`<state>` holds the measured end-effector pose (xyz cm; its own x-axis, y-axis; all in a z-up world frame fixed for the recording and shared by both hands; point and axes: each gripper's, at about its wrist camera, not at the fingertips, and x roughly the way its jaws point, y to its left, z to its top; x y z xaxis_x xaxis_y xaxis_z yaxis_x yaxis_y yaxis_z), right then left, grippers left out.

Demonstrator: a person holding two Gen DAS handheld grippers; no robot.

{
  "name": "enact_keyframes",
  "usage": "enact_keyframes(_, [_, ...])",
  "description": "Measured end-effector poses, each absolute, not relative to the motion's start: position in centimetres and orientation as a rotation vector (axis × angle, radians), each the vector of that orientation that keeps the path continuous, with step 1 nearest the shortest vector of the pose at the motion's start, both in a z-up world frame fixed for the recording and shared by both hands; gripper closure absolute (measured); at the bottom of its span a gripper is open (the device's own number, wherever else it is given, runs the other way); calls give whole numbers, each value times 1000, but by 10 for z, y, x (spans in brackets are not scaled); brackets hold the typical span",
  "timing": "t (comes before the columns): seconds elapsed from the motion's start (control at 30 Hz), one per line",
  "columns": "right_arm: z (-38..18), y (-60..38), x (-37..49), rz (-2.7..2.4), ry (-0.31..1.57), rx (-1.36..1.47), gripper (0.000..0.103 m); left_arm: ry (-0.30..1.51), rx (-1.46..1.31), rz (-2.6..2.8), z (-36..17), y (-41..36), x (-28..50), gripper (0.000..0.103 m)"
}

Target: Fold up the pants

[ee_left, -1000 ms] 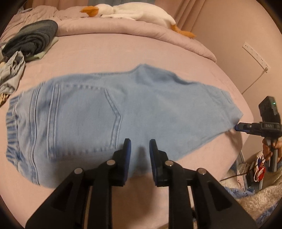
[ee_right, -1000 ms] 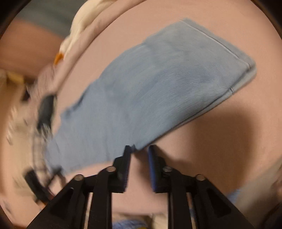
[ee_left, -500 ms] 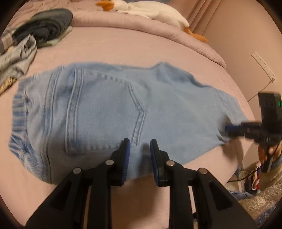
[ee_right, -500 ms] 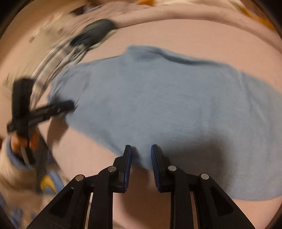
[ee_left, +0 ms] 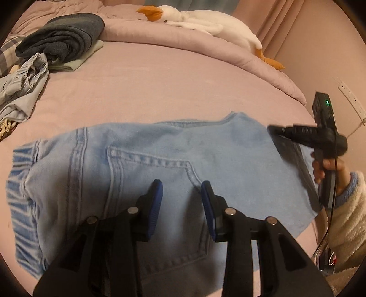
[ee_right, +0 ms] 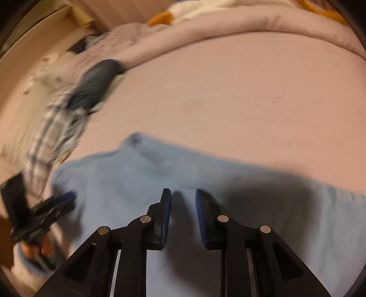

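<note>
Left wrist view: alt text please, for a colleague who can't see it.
Light-blue jeans lie back pocket up on a pink bed; the left gripper hangs over the pocket, jaws apart and just opened wider, nothing between them. The right gripper, in a fleecy-sleeved hand, is over the leg end at right.

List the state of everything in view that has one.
jeans: flat, back pocket up
left gripper: open, jaws just opening, empty
right gripper: open, empty
dark garment: folded
pale blue garment: crumpled
plush goose: lying down
</note>
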<state>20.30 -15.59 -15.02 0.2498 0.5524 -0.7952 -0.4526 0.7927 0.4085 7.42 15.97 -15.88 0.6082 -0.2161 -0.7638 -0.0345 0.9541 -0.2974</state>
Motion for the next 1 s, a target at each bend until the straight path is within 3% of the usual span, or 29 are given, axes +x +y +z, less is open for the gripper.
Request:
enact_keyframes(0.27, [-116, -147, 220, 697, 1041, 155, 103, 858, -287, -82, -136, 170, 61, 66])
enact_keyframes(0.33, [-105, -125, 207, 819, 1041, 97, 82, 841, -289, -54, -132, 179, 52, 65])
enact_keyframes(0.37, [-103, -114, 202, 850, 1047, 58, 60, 839, -293, -45, -132, 183, 47, 65])
enact_keyframes(0.4, [-102, -99, 194, 877, 1045, -1, 52, 840, -303, -42, -133, 186, 43, 65])
enact_keyframes(0.53, [-112, -65, 189, 927, 1067, -167, 52, 867, -278, -28, -142, 186, 28, 66])
enact_keyframes(0.57, [-117, -54, 191, 936, 1085, -208, 57, 870, -260, -19, -144, 184, 25, 66])
enact_keyframes(0.6, [-123, -45, 192, 937, 1111, -262, 86, 874, -247, -10, -145, 183, 24, 66])
enact_keyframes(0.63, [-130, -32, 193, 927, 1136, -335, 95, 878, -240, -4, -145, 182, 24, 66])
enact_keyframes(0.73, [-133, -20, 193, 885, 1085, -438, 98, 893, -241, 16, -145, 181, 28, 66])
enact_keyframes(0.87, [-122, -24, 199, 778, 1005, -360, 99, 899, -219, 35, -138, 173, 27, 65])
enact_keyframes(1.0, [-95, -77, 194, 792, 973, -85, 98, 893, -202, -31, -135, 154, 23, 63])
